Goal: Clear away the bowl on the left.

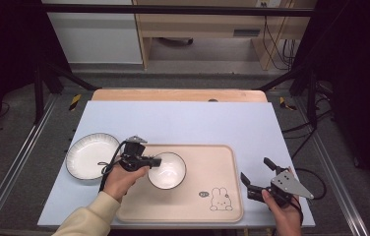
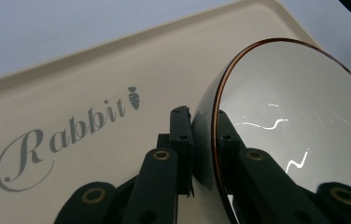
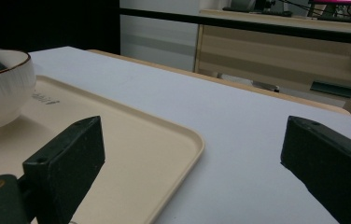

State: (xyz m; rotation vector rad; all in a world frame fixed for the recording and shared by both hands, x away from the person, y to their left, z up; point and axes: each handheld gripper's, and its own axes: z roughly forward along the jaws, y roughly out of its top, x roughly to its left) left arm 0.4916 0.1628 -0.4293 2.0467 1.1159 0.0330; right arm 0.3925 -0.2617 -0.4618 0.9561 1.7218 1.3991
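At the table's near edge, my right gripper (image 1: 256,175) hovers with jaws spread wide beside the beige tray (image 1: 222,162). My left gripper (image 1: 154,161) pinches the rim of a white bowl (image 1: 169,172) standing on the tray's left half. A second bowl (image 1: 92,155) sits near the left edge on the pale blue cover (image 1: 183,123). Beyond, grey floor and a wooden cabinet (image 1: 207,24).

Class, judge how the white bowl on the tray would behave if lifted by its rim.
The bowl looks glazed and glossy, so probably stiff, breakable and slippery. The left gripper pinches only one edge of its rim, so it may tilt or pivot when raised off the tray.
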